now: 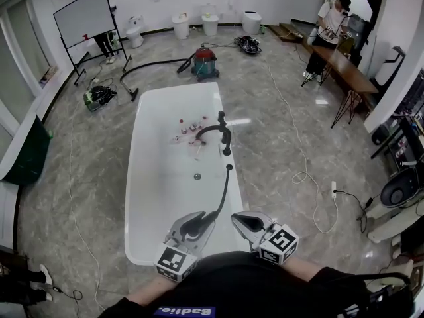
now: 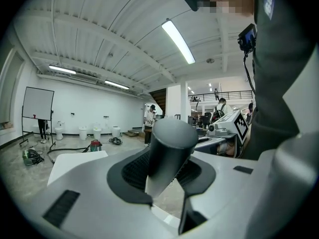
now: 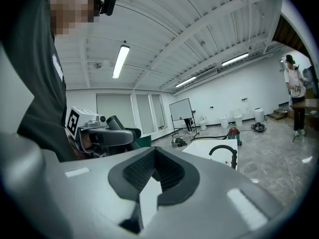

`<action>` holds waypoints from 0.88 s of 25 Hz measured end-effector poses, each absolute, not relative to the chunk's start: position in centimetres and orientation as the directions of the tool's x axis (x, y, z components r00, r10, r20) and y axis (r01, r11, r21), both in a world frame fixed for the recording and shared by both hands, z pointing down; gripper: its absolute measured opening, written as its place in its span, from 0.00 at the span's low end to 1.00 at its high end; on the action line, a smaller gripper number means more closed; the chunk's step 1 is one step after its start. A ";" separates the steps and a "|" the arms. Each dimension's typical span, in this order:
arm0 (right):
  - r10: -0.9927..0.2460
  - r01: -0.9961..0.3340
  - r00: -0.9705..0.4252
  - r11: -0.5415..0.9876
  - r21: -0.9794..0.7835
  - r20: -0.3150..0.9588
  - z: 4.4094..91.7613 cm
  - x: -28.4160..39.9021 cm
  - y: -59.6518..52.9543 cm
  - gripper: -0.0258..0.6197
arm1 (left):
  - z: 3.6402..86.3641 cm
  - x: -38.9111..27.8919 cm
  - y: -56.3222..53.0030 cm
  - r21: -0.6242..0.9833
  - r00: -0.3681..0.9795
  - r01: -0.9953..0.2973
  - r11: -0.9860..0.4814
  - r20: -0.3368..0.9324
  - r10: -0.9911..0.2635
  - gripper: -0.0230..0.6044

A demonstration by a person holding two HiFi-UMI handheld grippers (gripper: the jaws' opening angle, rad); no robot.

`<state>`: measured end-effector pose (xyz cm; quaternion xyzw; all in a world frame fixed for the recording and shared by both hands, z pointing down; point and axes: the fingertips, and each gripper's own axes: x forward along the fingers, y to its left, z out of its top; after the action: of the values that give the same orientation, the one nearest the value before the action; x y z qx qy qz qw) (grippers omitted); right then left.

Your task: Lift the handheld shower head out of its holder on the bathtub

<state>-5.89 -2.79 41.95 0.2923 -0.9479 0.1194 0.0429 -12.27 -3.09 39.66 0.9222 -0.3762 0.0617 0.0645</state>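
Observation:
The white bathtub lies lengthwise in front of me, with a black arched faucet on its right rim. My left gripper hovers over the tub's near end, shut on the black shower head. The head's slim black stem curves from the jaws up toward the faucet. In the left gripper view the dark round handle sits clamped between the pads. My right gripper is just to the right, shut, with nothing between its jaws.
A red vacuum cleaner with its hose stands beyond the tub. A whiteboard is at the back left and toilets line the far wall. A person stands by a table at the right. Cables trail across the floor.

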 end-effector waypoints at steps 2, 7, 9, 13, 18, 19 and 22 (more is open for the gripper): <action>-0.541 -0.562 -0.827 0.802 -0.201 0.153 42.0 -6.0 -2.8 0.04 | 39.7 -12.1 -3.1 0.072 0.714 -0.697 -0.714 0.161 -0.681 0.23; -0.542 -0.563 -0.826 0.801 -0.204 0.154 42.3 -5.7 -2.7 0.04 | 39.7 -11.5 -3.0 0.070 0.725 -0.686 -0.724 0.154 -0.672 0.23; -0.544 -0.565 -0.825 0.799 -0.205 0.155 42.6 -5.5 -2.7 0.04 | 39.9 -11.2 -3.1 0.071 0.727 -0.684 -0.726 0.152 -0.669 0.23; -0.544 -0.566 -0.825 0.799 -0.206 0.157 42.7 -5.3 -2.9 0.04 | 40.0 -10.7 -3.3 0.073 0.733 -0.677 -0.732 0.152 -0.663 0.23; -0.546 -0.569 -0.823 0.796 -0.207 0.159 43.2 -5.0 -3.3 0.04 | 40.4 -10.4 -3.5 0.073 0.736 -0.674 -0.735 0.151 -0.660 0.23; -0.546 -0.568 -0.823 0.796 -0.207 0.159 43.2 -4.9 -3.3 0.04 | 40.5 -10.2 -3.5 0.074 0.737 -0.673 -0.736 0.151 -0.659 0.23; -0.545 -0.568 -0.823 0.796 -0.210 0.162 43.1 -4.7 -3.4 0.04 | 40.2 -10.0 -3.6 0.078 0.740 -0.670 -0.739 0.153 -0.655 0.23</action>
<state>-4.74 -3.39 43.08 0.2941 -0.9464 0.1255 0.0464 -9.95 -3.57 40.21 0.9305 -0.3559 0.0579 0.0639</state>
